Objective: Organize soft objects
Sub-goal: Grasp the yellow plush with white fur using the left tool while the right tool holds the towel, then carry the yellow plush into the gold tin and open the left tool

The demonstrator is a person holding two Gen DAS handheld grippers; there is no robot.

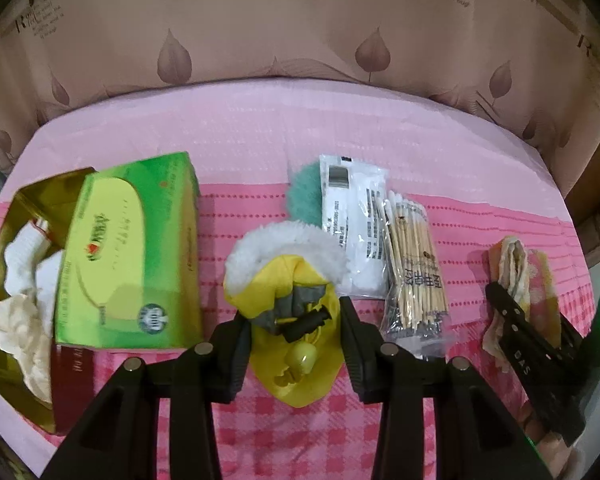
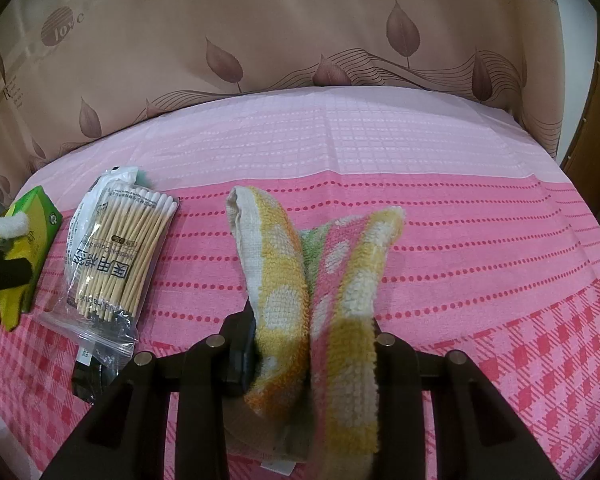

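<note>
Grip duty was split between two soft items. The left gripper (image 1: 296,332) was clamped on a yellow pouch (image 1: 296,344) with a white fleece rim, held beside the tissue box (image 1: 132,256) and the gold box (image 1: 4,280) of cloths, probably its destination. The right gripper (image 2: 312,344) was clamped on a folded towel (image 2: 332,280), its free end trailing on the cloth (image 2: 460,240), near the swabs (image 2: 120,248).

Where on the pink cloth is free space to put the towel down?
Free: the far strip of cloth before the curtain, and the patch right of the towel. A narrower gap lies between towel and cotton swabs. Crowded: left of the swabs, up to the tissue box.
</note>
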